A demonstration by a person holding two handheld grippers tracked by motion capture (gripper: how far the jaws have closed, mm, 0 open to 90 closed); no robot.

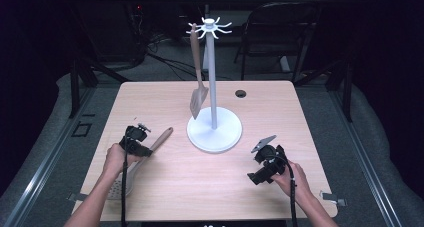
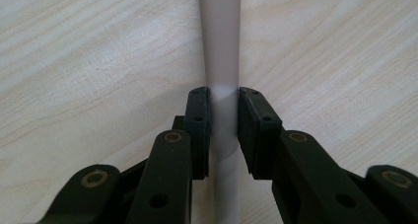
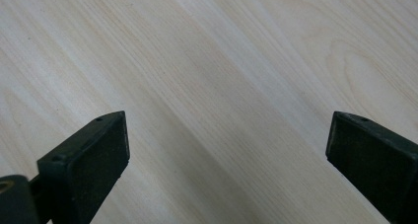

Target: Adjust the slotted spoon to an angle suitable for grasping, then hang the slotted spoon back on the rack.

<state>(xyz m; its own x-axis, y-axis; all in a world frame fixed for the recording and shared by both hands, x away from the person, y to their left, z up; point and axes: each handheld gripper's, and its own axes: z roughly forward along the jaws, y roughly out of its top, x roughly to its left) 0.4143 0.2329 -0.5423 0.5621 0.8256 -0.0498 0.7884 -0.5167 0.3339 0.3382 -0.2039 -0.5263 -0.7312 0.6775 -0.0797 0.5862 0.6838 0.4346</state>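
Observation:
A slotted utensil lies flat at the table's front left, with its brown handle (image 1: 162, 137) pointing toward the stand and its perforated grey head (image 1: 118, 186) near the person's left wrist. My left gripper (image 1: 140, 148) points down on it, and its pads press both sides of the pale grey neck (image 2: 222, 46). A white hook stand (image 1: 211, 77) rises from its round base (image 1: 215, 133) at mid-table. A brown-handled slotted turner (image 1: 198, 98) hangs from one hook. At the front right, my right gripper (image 1: 256, 164) is open over bare wood, nothing between its fingertips (image 3: 93, 150).
The light wooden table (image 1: 280, 112) has a small dark cable hole (image 1: 241, 93) at the back right. Metal brackets stick out at its front corners (image 1: 334, 199). A dark folding chair (image 1: 277, 32) and cables stand behind the table.

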